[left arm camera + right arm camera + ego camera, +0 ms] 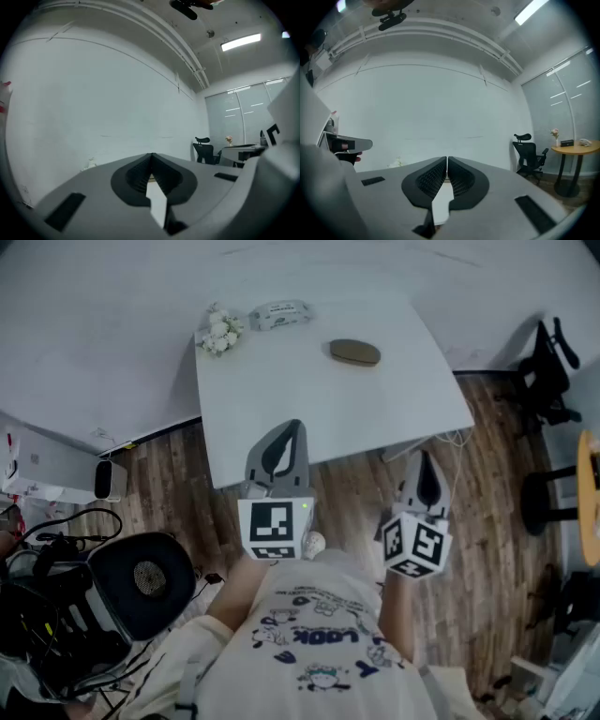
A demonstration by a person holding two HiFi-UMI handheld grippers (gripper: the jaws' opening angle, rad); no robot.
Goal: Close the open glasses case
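1. A small bunch of white flowers (pixel 220 332) sits on the far left corner of the white table (pixel 309 399).
2. A white packet (pixel 279 314) lies just right of the flowers, along the table's far edge.
3. I hold my left tongs (pixel 293 427) level at the table's near edge. In the left gripper view these tongs (pixel 151 155) are clenched, the jaws meeting at the tips with nothing between them, and they face a bare wall (pixel 93 103).
4. The glasses case (pixel 354 352), a brown oval, lies on the table's far half, right of the middle. It is well apart from both tongs. From here I cannot tell whether its lid is up.
5. My right tongs (pixel 422 457) hang off the table's near right corner, over the wooden floor (pixel 487 484). In the right gripper view these tongs (pixel 446 159) are clenched too, with only a thin slit between the jaws, and they are empty.
6. A black chair (pixel 548 371) stands beyond the table's right side.
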